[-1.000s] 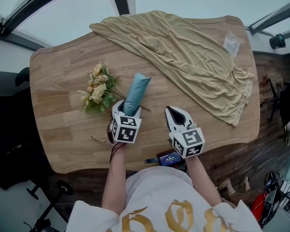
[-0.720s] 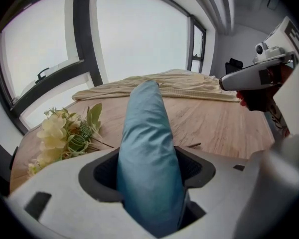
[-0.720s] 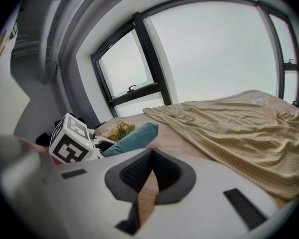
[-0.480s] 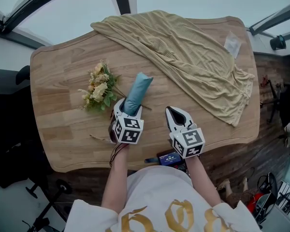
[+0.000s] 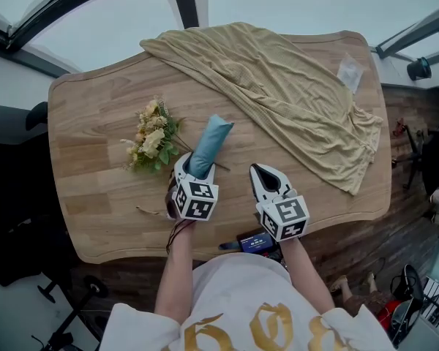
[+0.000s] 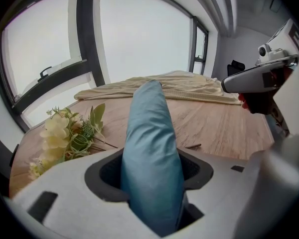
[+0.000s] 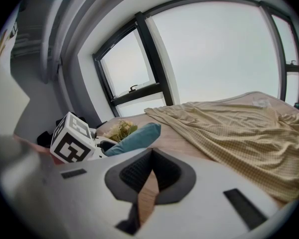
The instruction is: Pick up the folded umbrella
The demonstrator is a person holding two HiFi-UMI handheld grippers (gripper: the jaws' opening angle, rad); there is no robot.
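The folded teal umbrella (image 5: 207, 141) lies lengthways between the jaws of my left gripper (image 5: 192, 168), its far end pointing away over the wooden table (image 5: 95, 108). In the left gripper view the umbrella (image 6: 149, 148) fills the gap and both pads press on its sides. These jaws have just been closing on it. My right gripper (image 5: 265, 175) hovers a hand's width to the right, shut and empty, with its tips meeting (image 7: 150, 156). From there the umbrella (image 7: 134, 137) and the left gripper's marker cube show at the left.
A small bunch of pale artificial flowers (image 5: 152, 139) lies just left of the umbrella. A large beige cloth (image 5: 293, 93) covers the table's far right half, with a clear plastic bag (image 5: 350, 69) beyond it. A dark phone-like item (image 5: 256, 240) sits at the near edge.
The left gripper has rolled a little with the umbrella still between its jaws. The right gripper has stayed where it was.
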